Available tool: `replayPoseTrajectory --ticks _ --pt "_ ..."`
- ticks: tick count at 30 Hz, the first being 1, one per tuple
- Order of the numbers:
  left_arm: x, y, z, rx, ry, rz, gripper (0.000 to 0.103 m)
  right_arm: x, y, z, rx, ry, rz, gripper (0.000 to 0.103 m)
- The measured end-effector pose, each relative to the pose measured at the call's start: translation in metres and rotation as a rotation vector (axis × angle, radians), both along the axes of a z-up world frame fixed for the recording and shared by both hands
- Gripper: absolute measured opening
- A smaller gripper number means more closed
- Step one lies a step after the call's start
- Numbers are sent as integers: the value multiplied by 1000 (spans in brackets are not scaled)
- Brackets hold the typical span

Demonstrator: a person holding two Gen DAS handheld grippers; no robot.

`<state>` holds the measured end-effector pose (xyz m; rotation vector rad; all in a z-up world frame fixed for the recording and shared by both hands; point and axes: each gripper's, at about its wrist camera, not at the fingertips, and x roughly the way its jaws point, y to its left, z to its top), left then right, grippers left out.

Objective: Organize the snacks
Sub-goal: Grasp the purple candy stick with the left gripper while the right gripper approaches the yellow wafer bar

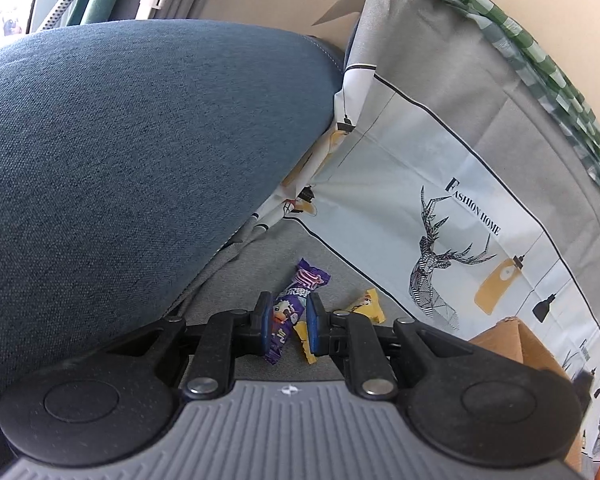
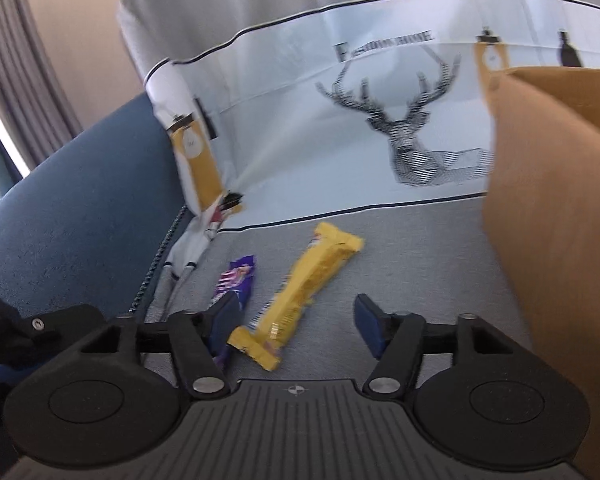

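Left tool (image 1: 287, 326) pinching purple snack pack (image 1: 290, 312) mid-wrapper, pack low over grey sofa cover (image 1: 332, 280). Right tool (image 2: 296, 328) spread wide around yellow bar (image 2: 300, 296) lying flat, not closed yet. Tip imo: centre yellow bar between pads before squeezing, then drop both in cardboard box (image 2: 552, 200) on right.

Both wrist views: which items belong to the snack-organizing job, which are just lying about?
Job:
purple snack packet, between the left gripper pads
yellow snack bar, ahead of the open right gripper
cardboard box

Lying about:
blue cushion
deer-print cover
green checked cloth
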<state>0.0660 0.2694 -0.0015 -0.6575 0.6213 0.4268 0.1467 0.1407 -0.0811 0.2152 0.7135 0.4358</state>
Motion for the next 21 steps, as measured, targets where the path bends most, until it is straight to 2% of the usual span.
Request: replayPoseTrajectory --ticks 3,4,5,7,10,11,12,15,17,18,21 --pt "1 3 -2 -8 0 14 17 4 15 -7 -31 3 32 69" --pt "1 4 -2 -11 2 16 17 6 18 -10 -52 14 33 65" --pt "2 5 -3 -16 4 17 17 7 19 -13 -69 29 31 58" --pt "4 6 -5 -23 8 14 18 9 16 -19 -72 52 22 25" --pt "13 6 -9 -21 20 -11 25 7 9 -18 -68 42 9 16" --pt "17 5 -11 -18 30 -27 33 5 7 -17 -73 27 4 11" --pt "21 4 -14 -16 43 -41 40 3 5 -15 -79 13 -5 10" --pt "36 2 -24 14 85 -64 48 -5 -5 -12 -99 8 -48 8" --pt "48 0 -31 50 115 -85 50 -10 -10 -12 -111 18 -60 9" --pt "54 -1 -35 64 132 -100 55 -13 -13 -12 -122 19 -57 9" --pt "70 -7 -46 121 192 -138 56 -21 -17 -12 -149 14 -25 9"
